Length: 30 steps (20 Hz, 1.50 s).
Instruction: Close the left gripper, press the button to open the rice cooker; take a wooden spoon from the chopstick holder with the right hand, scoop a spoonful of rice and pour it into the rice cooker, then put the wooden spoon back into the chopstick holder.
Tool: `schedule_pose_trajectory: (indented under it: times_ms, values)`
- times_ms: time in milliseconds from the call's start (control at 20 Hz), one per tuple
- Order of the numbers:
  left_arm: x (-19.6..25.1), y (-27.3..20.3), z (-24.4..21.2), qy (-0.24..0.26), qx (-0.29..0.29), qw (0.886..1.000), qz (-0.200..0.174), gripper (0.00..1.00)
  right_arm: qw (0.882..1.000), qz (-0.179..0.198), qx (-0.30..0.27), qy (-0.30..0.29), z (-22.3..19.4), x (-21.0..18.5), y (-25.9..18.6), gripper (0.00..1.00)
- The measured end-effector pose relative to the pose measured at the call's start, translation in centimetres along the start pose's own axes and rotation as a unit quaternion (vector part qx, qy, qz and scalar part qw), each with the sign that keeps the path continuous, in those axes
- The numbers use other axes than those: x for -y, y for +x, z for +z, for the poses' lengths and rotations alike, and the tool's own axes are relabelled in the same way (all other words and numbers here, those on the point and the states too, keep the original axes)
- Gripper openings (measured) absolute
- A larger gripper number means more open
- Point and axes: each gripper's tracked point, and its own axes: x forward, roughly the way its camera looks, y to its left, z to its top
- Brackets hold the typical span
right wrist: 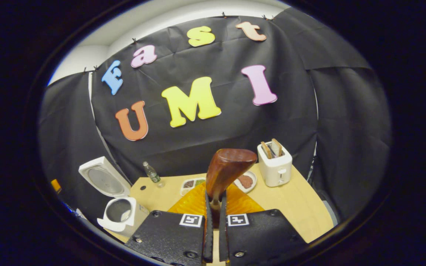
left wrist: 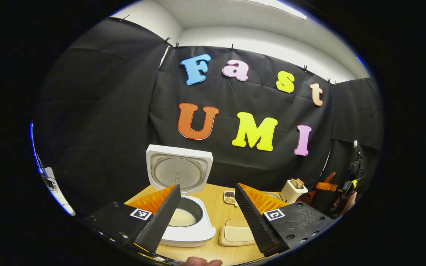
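Observation:
The white rice cooker (left wrist: 187, 231) stands open with its lid (left wrist: 179, 171) upright, and white rice (left wrist: 182, 218) lies in its pot. My left gripper (left wrist: 207, 216) is open wide, above and in front of the cooker, with nothing between its fingers. My right gripper (right wrist: 215, 208) is shut on the handle of the brown wooden spoon (right wrist: 229, 166), whose bowl stands up ahead of the fingers. I cannot tell what the bowl holds. In the left gripper view the right gripper (left wrist: 327, 186) holds the spoon (left wrist: 309, 195) beside a white box (left wrist: 293, 190) with wooden pieces in it. The cooker (right wrist: 118, 210) sits far left in the right gripper view.
A pale cutting board (left wrist: 237, 232) lies right of the cooker. A small divided dish of grains (right wrist: 190, 183), a plate (right wrist: 246, 181) and a water bottle (right wrist: 152, 173) stand at the table's back. The white box (right wrist: 275, 162) is back right. A hand (left wrist: 200, 261) shows at the near edge.

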Motion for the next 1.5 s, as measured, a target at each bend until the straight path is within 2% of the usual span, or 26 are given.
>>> schedule_pose_trajectory:
  times_ms: [300, 850, 1300, 1400, 1450, 1500]
  values:
    - [0.7, -0.2, -1.0, 0.006, -0.019, 1.000, 0.018, 0.94, 0.999, -0.015, -0.044, 0.001, -5.9, 3.3, 4.1, 0.11]
    - [0.6, -0.4, -2.0, 0.028, -0.054, 0.997, 0.050, 0.94, 0.996, -0.010, -0.089, -0.006, -14.3, 5.3, 9.6, 0.13]
    - [0.4, -0.3, -2.2, 0.030, -0.062, 0.996, 0.056, 0.94, 0.995, -0.007, -0.096, 0.000, -16.7, 5.4, 10.7, 0.19]
    - [0.4, -0.1, -2.2, 0.028, -0.061, 0.996, 0.051, 0.94, 0.997, 0.001, -0.083, 0.002, -16.0, 5.1, 10.5, 0.22]
    - [0.6, -0.2, -2.2, 0.026, -0.060, 0.997, 0.048, 0.94, 0.997, 0.005, -0.080, -0.002, -15.6, 4.9, 10.0, 0.33]
    - [0.6, -0.2, -2.1, 0.025, -0.058, 0.997, 0.045, 0.94, 0.997, 0.004, -0.076, -0.006, -15.2, 4.9, 9.8, 0.39]
